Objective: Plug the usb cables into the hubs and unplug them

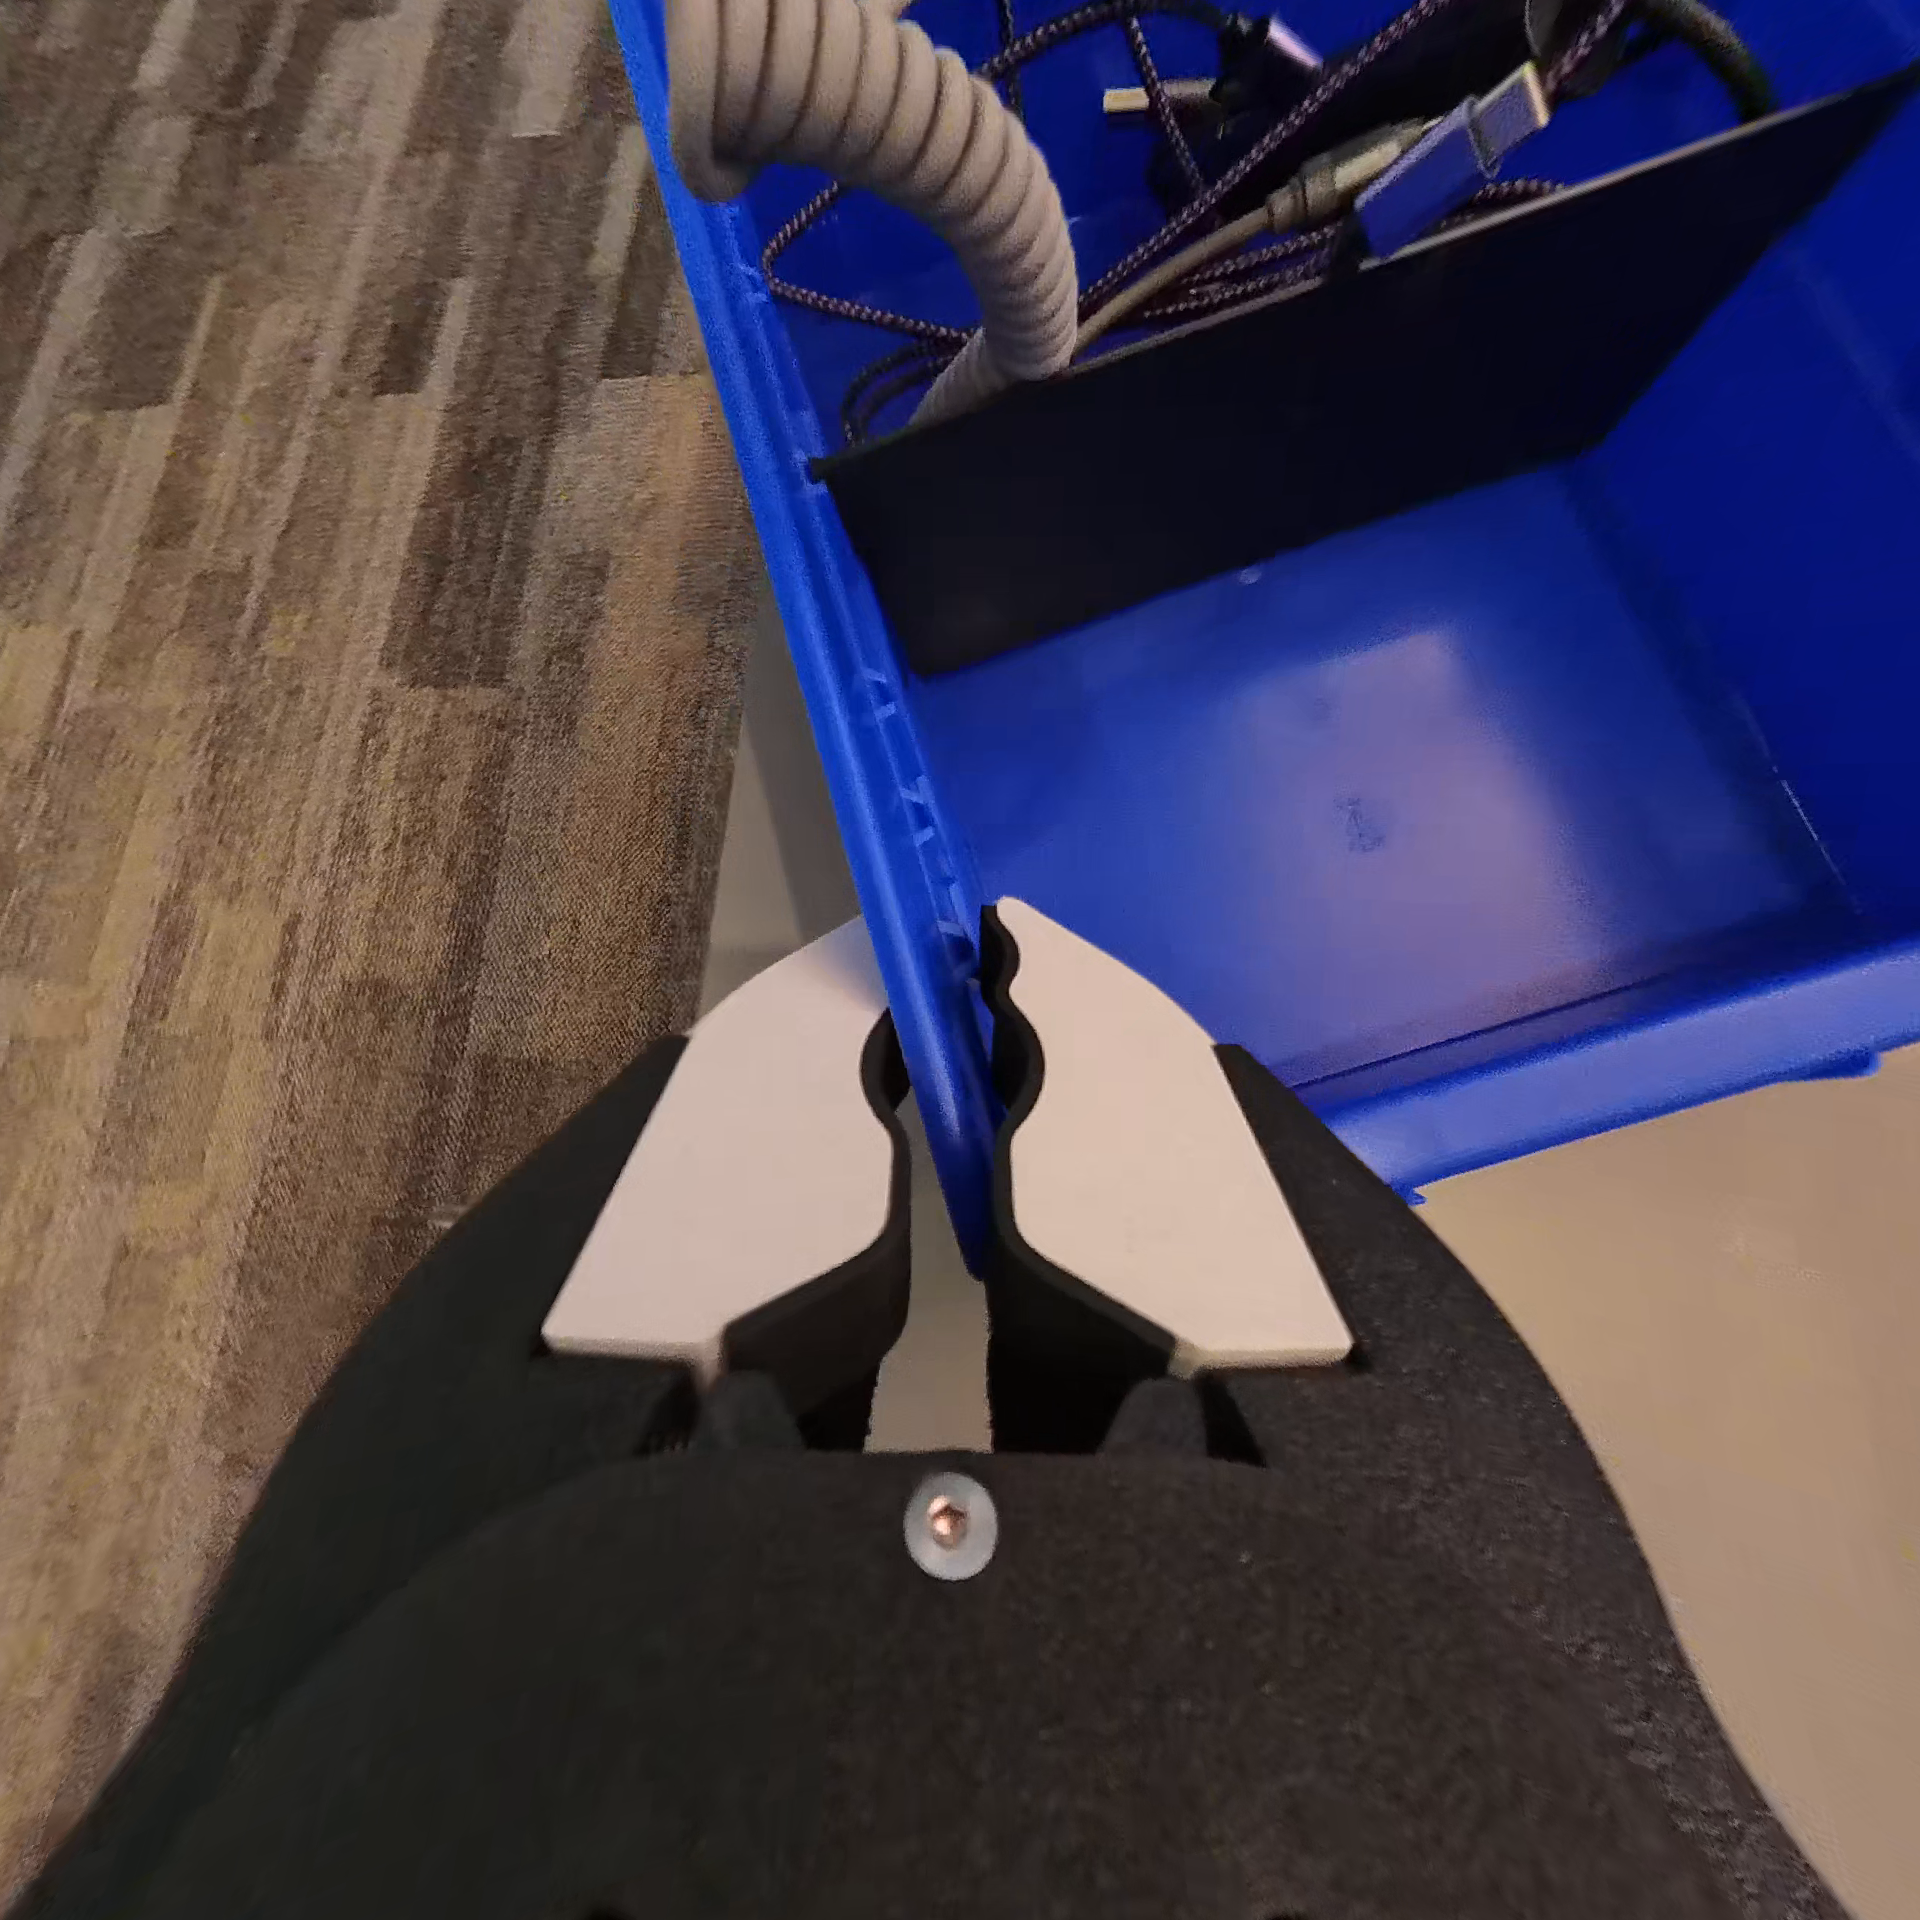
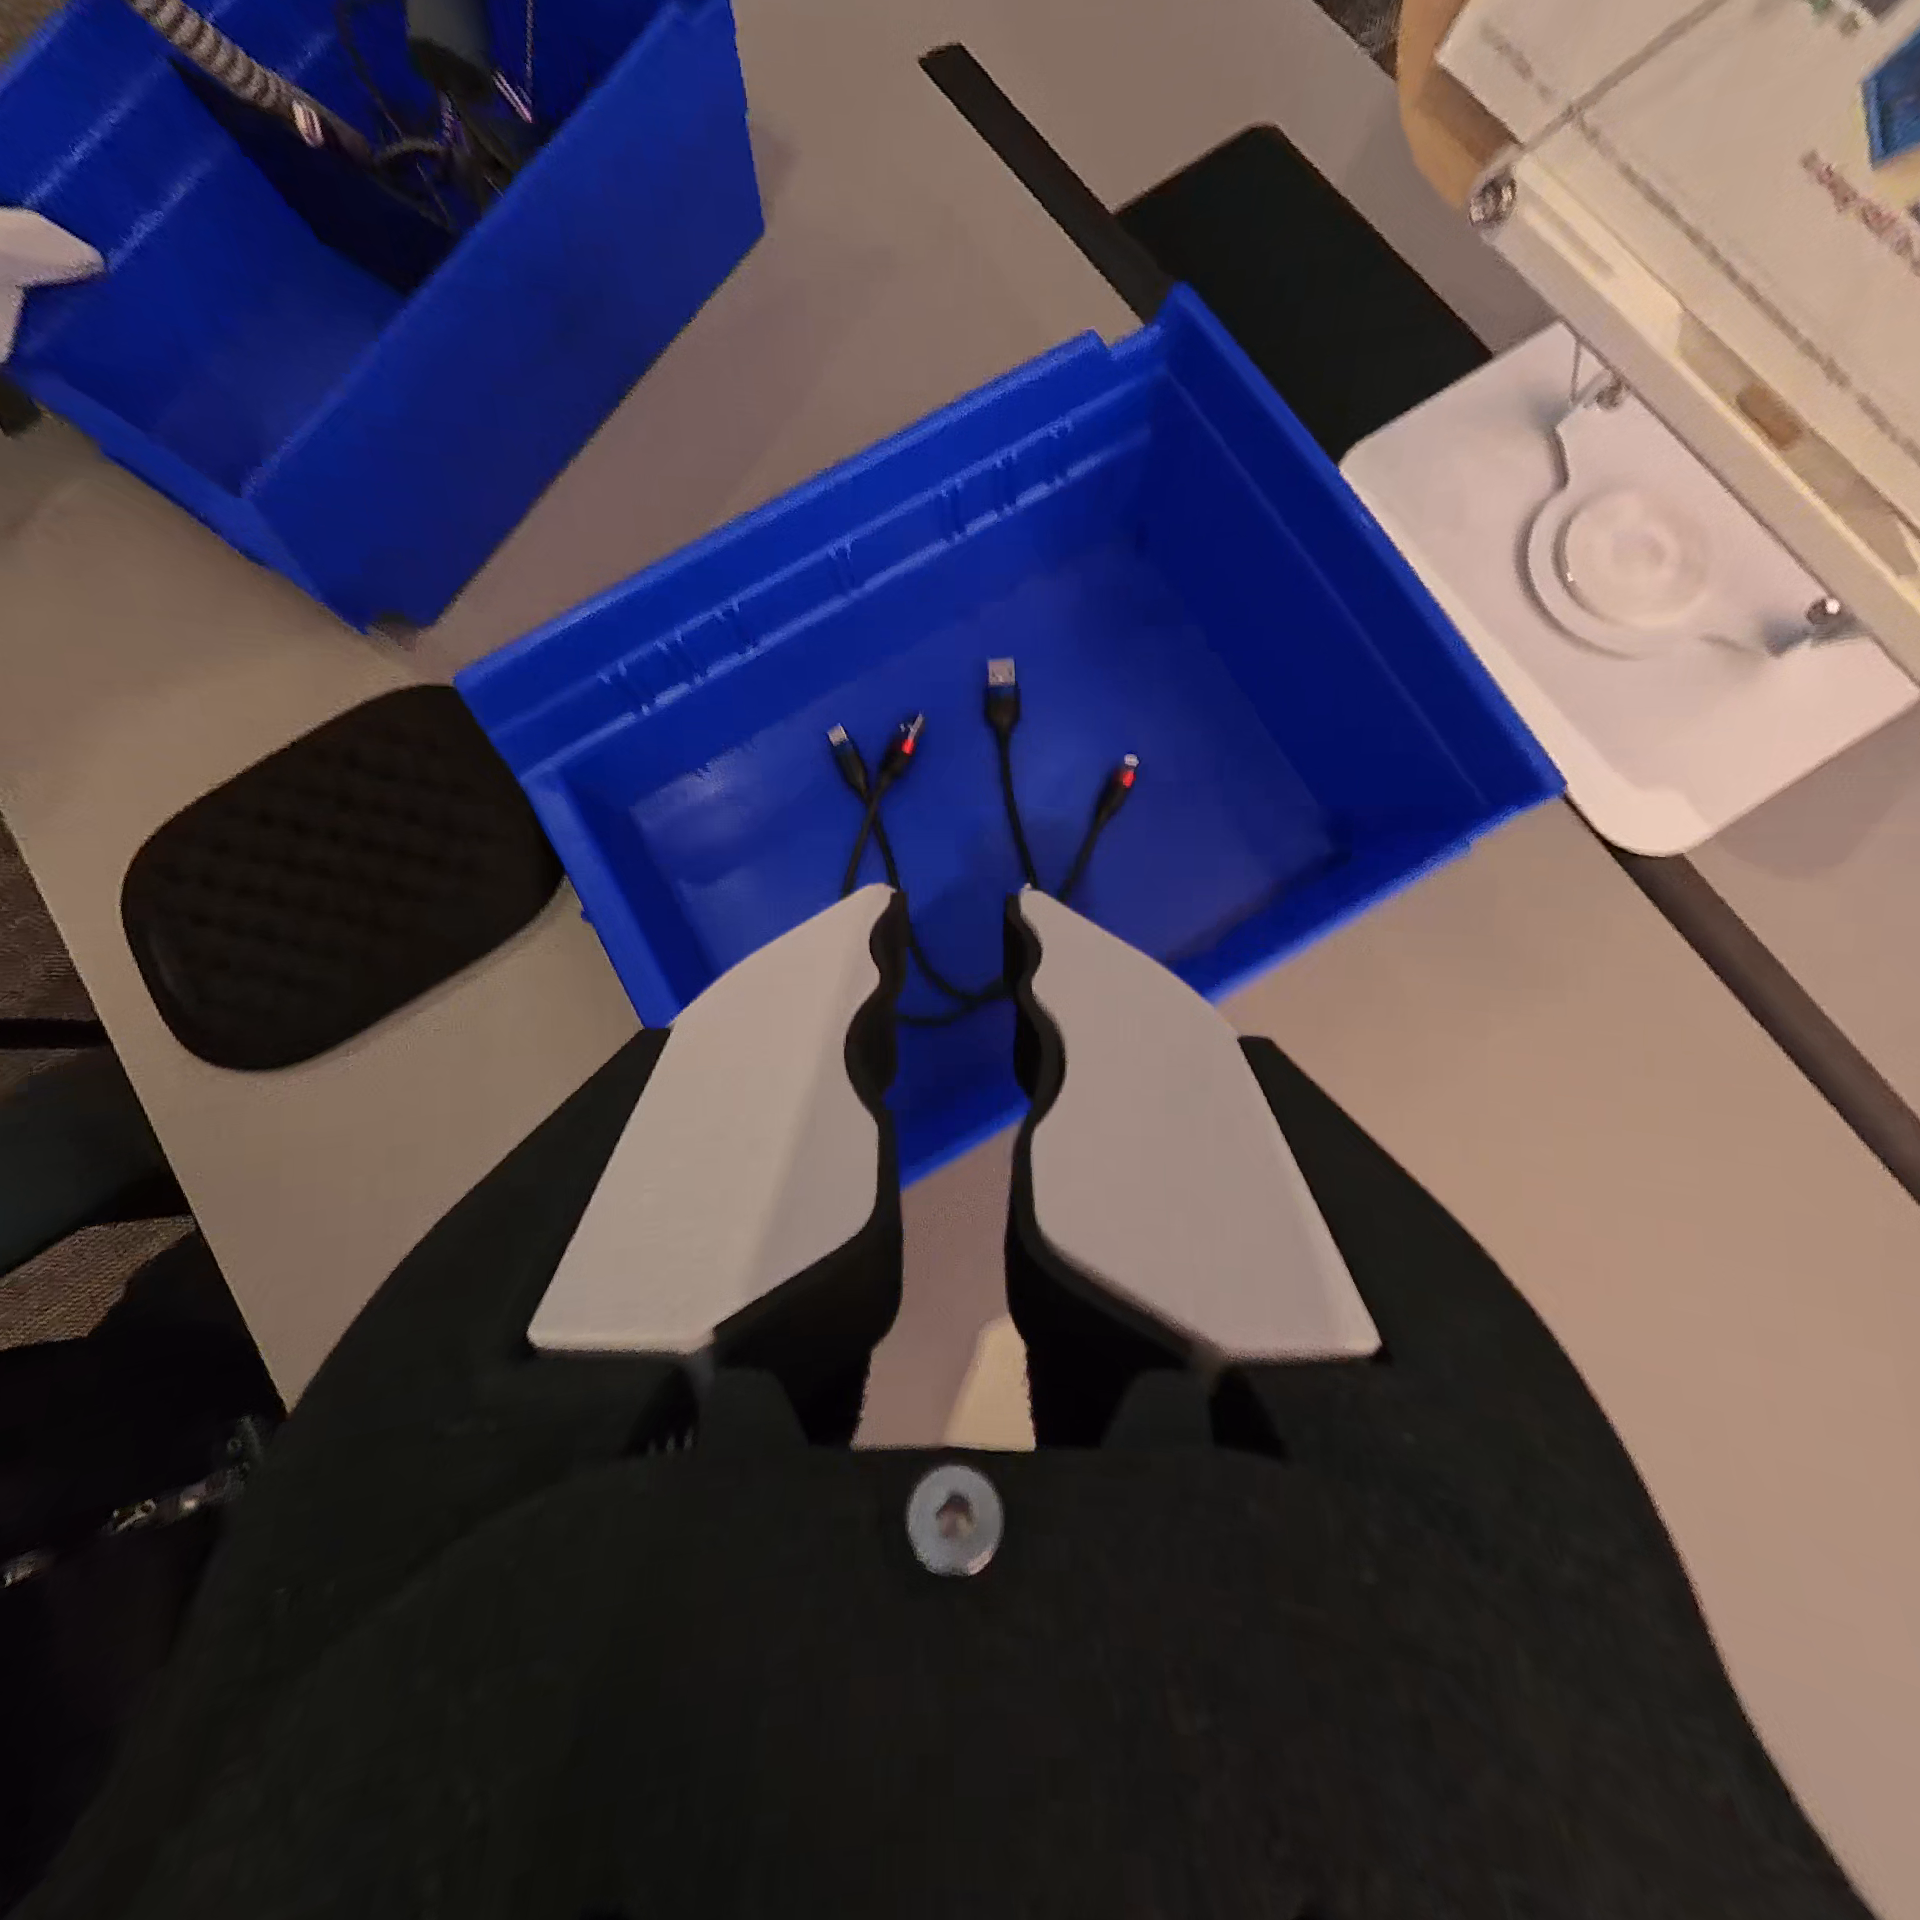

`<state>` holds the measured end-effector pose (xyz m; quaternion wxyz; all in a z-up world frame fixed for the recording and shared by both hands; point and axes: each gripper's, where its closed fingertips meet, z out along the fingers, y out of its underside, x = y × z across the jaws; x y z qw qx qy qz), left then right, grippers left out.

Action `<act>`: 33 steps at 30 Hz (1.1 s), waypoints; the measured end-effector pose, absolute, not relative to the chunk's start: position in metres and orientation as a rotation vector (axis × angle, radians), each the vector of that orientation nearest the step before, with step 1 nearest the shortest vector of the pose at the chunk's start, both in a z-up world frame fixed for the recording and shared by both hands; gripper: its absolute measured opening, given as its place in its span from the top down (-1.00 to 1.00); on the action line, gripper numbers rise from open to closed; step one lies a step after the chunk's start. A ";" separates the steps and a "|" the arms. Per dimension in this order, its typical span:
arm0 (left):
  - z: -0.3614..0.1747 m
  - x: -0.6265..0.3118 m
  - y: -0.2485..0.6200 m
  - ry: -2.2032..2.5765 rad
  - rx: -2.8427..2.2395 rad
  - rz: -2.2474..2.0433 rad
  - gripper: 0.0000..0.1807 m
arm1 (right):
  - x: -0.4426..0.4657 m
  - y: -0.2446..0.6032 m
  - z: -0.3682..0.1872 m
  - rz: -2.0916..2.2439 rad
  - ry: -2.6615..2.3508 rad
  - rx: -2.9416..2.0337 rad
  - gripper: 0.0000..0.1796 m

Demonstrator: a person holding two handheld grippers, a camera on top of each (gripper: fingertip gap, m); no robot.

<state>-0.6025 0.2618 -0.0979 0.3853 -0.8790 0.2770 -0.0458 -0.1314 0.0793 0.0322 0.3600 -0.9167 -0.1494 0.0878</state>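
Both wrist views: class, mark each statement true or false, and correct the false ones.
1. The left gripper has its jaws closed on the wall of the divided bin. True.
2. The near compartment of that bin holds cables. False: it is empty; the cables lie behind the divider.
3. The right gripper grips a cable. False: its jaws are open above the short cable in the second bin.
4. A black pad lies beside the second bin. True.

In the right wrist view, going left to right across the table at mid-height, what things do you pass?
Black padded wrist rest → blue bin holding a short multi-head black cable → white flat base plate with a round recess.
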 end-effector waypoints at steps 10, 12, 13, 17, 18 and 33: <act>-0.099 -0.609 0.303 0.984 -2.256 -0.195 0.89 | -0.095 0.037 0.015 0.178 -0.357 -2.423 0.82; -0.099 -0.602 0.312 0.993 -2.260 -0.207 0.90 | -0.090 0.032 0.011 0.169 -0.350 -2.437 0.82; -0.099 -0.598 0.316 0.998 -2.262 -0.212 0.90 | -0.088 0.030 0.010 0.167 -0.343 -2.444 0.82; -0.100 -0.585 0.325 1.002 -2.277 -0.234 0.90 | -0.076 0.024 0.005 0.139 -0.301 -2.464 0.82; -0.100 -0.584 0.325 1.009 -2.276 -0.232 0.90 | -0.073 0.023 0.004 0.131 -0.288 -2.466 0.82; -0.100 -0.585 0.323 1.006 -2.245 -0.317 0.91 | -0.032 0.012 -0.039 0.033 -0.070 -2.550 0.75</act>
